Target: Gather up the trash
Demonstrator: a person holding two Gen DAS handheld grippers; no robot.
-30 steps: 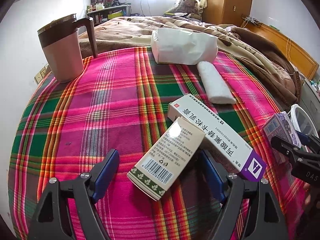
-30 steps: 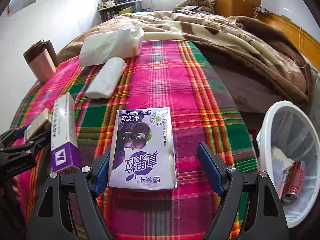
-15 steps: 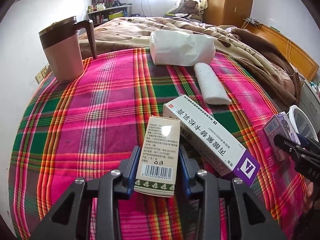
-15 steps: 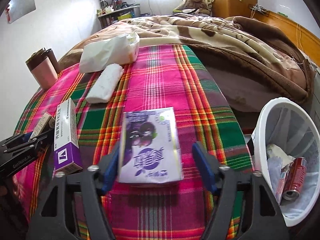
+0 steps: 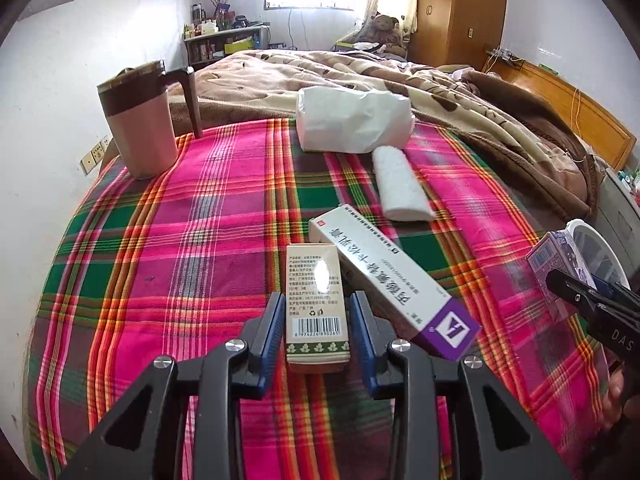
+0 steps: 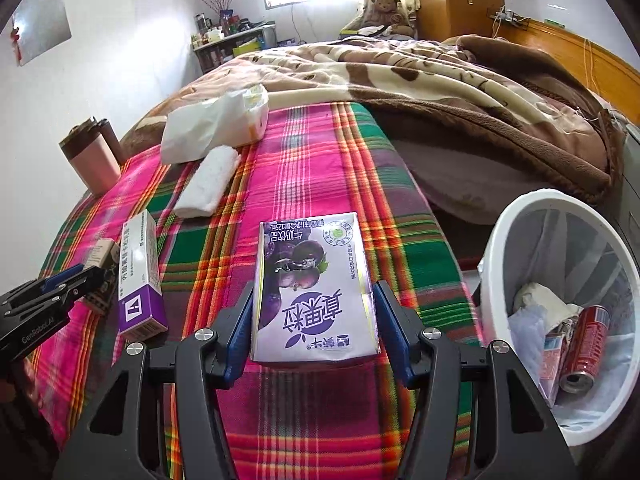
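A home bedroom. A rumpled brown blanket (image 6: 440,92) covers the bed beside a wooden headboard (image 5: 568,116). A teddy bear (image 6: 388,6) sits by the wardrobe (image 5: 460,12).

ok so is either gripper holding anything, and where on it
Left gripper clamps the small beige box by its long sides near the barcode end. Right gripper pinches the purple milk carton by its side edges.

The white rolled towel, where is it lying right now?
The rolled towel lies on the plaid cloth in the left wrist view, just in front of the white tissue pack and beyond the long purple-ended box.
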